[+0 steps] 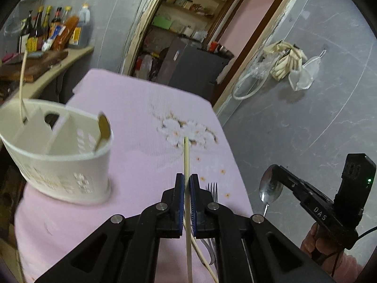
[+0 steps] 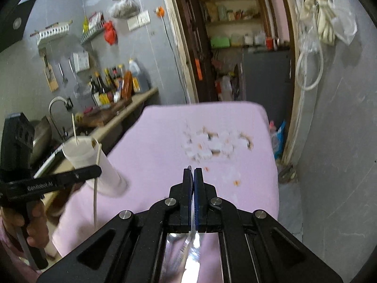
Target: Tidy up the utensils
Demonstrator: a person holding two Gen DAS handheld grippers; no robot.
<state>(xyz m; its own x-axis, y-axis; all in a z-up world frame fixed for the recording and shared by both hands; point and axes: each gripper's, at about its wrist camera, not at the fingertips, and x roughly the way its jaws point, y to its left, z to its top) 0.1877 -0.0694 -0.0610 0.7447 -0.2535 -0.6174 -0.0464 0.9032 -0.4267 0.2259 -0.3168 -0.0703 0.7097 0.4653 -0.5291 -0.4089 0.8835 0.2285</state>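
Observation:
My left gripper is shut on a pale wooden chopstick that points forward over the pink table. A white divided utensil holder stands at the left, holding one chopstick and a wooden spoon. A second chopstick and a metal fork lie on the cloth under the left gripper. My right gripper is shut on a metal spoon, held in the air right of the table; its blade shows between the fingers. The holder also shows in the right wrist view.
The table wears a pink cloth with a flower print. A counter with sauce bottles and a chopping board runs along the left. A sink and tap sit beyond the holder. A doorway is behind the table.

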